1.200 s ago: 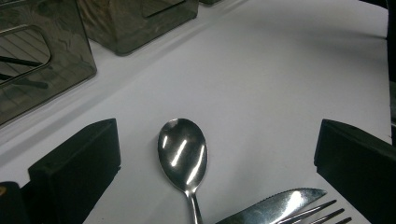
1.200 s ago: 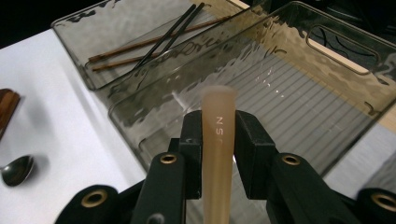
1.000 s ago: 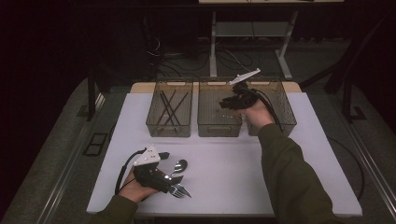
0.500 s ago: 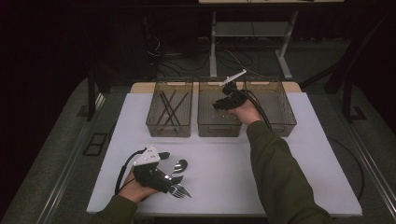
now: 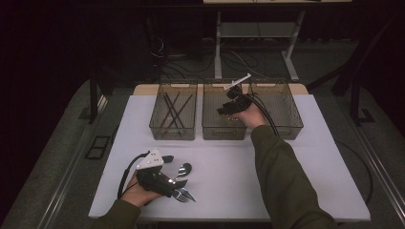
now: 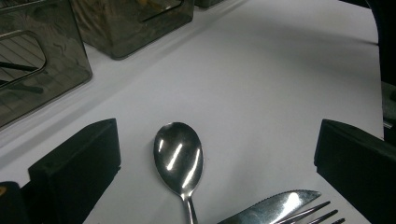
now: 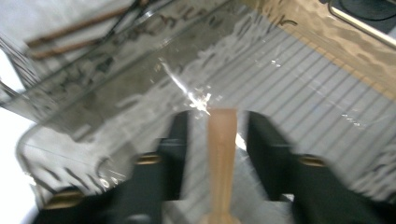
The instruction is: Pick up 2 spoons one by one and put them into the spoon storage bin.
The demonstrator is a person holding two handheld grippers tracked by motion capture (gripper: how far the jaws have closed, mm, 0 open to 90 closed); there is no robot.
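Observation:
My right gripper [image 5: 224, 110] reaches down into the middle clear bin [image 5: 224, 132]. In the right gripper view its jaws [image 7: 217, 121] have just been opening; a flat wooden handle [image 7: 222, 154] stands between them with a gap on each side, over the bin's ribbed floor. My left gripper [image 5: 174, 172] rests on the white table [image 5: 229, 167] near the front left, open wide. A metal spoon [image 6: 178, 156] lies untouched on the table between its jaws, with a serrated knife [image 6: 275, 205] and a fork [image 6: 313, 212] just beside it.
Three clear bins stand in a row at the table's far edge. The left bin [image 5: 173, 130] holds several dark sticks [image 5: 173, 109]; the right bin [image 5: 286, 119] sits beside my right hand. Cables trail from both grippers.
My right hand has moved left and down from above the right bin's edge into the middle bin. The left hand and the cutlery have stayed put.

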